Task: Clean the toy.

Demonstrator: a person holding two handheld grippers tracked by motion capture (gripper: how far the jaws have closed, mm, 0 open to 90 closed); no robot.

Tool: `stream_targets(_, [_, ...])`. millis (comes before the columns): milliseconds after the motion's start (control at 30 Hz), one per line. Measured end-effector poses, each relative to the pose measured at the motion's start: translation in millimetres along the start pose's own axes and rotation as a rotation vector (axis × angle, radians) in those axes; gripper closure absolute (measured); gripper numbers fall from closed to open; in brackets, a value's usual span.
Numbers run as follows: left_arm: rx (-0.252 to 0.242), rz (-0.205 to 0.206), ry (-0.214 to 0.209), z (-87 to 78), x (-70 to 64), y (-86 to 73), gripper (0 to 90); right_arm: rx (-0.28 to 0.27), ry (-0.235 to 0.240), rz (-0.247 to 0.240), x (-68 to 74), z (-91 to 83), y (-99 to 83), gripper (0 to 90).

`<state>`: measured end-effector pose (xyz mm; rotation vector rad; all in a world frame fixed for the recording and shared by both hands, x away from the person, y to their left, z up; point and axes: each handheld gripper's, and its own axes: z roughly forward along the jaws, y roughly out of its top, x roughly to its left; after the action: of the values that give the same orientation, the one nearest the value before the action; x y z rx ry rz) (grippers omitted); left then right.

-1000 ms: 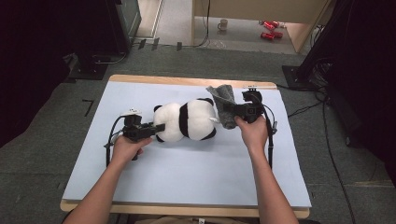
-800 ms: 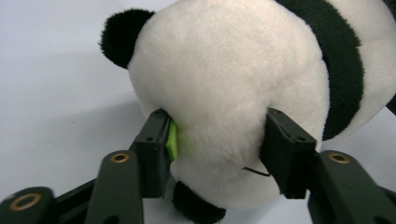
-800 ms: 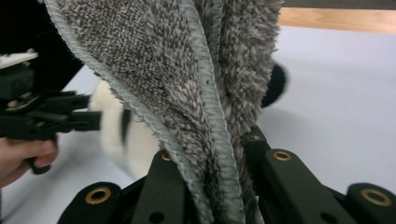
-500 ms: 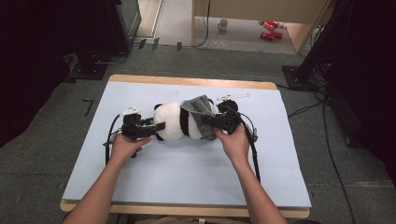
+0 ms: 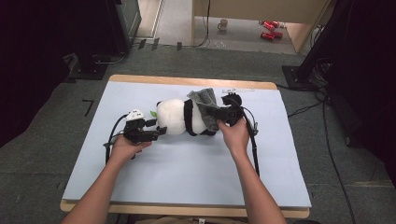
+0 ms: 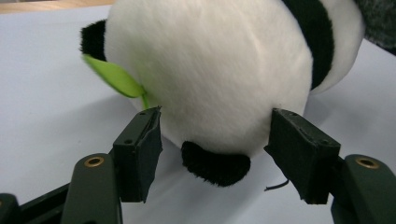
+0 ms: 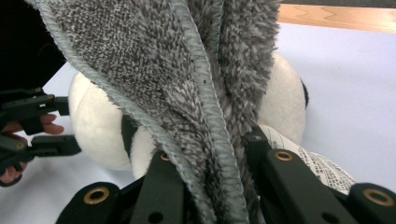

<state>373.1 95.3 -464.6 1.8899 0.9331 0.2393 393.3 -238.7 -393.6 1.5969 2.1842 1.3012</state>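
Grey towel (image 7: 187, 79), fuzzy with stitched hem, pinched in right gripper (image 5: 223, 115), draped over plush panda (image 5: 180, 116) mid-table, left gripper (image 5: 159, 133) spread wide at panda's 8 o'clock, green leaf (image 6: 114, 77) by its head, pale blue mat (image 5: 187, 168)

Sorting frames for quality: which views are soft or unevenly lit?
High view: even light on the table, dark surroundings. Left gripper view: panda fur soft, slightly overexposed. Right gripper view: grey cloth sharp up close; the clamped right gripper hidden under it.

Black-and-white panda (image 5: 180, 117) – green leaf (image 6: 113, 77); speckled grey cloth (image 7: 154, 70); pale-blue mat (image 5: 187, 172)
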Motion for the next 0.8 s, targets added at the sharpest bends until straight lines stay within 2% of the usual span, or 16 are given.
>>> stream_targets(100, [-0.021,-0.029,0.004,6.1,-0.2,0.9,32.1,0.004,-0.006,0.002,-2.2,1.9,2.3,76.7])
stream_targets(200, [-0.032,-0.022,0.013,10.8,-1.2,1.3,28.7,0.004,-0.010,0.006,-4.5,4.3,3.3,76.7])
stream_targets(333, [-0.025,-0.034,-0.013,15.8,-3.5,1.6,24.7,0.002,-0.014,0.010,-4.6,6.4,3.4,76.7])
stream_targets(400, [-0.014,0.008,-0.010,22.3,-7.8,0.3,17.1,0.001,-0.011,0.008,-4.2,6.8,3.0,76.7])
stream_targets(467, [-0.017,0.063,0.036,28.5,-13.8,-0.4,15.6,0.003,-0.010,0.010,-3.3,7.3,2.9,76.7])
stream_targets(533, [-0.025,0.066,0.061,30.2,-14.6,0.3,19.1,0.003,-0.015,0.012,-3.0,6.8,3.0,76.7])
stream_targets(633, [-0.027,0.082,0.075,27.9,-15.0,-0.4,30.2,0.005,-0.009,0.012,-3.7,5.0,3.3,76.6])
stream_targets(733, [-0.028,0.067,0.080,25.0,-15.7,1.1,42.3,0.002,-0.007,0.009,-0.5,2.0,4.6,76.8])
stream_targets(800, [-0.032,0.062,0.080,23.3,-16.5,1.7,46.7,-0.011,0.004,0.013,2.8,-2.3,6.1,77.2])
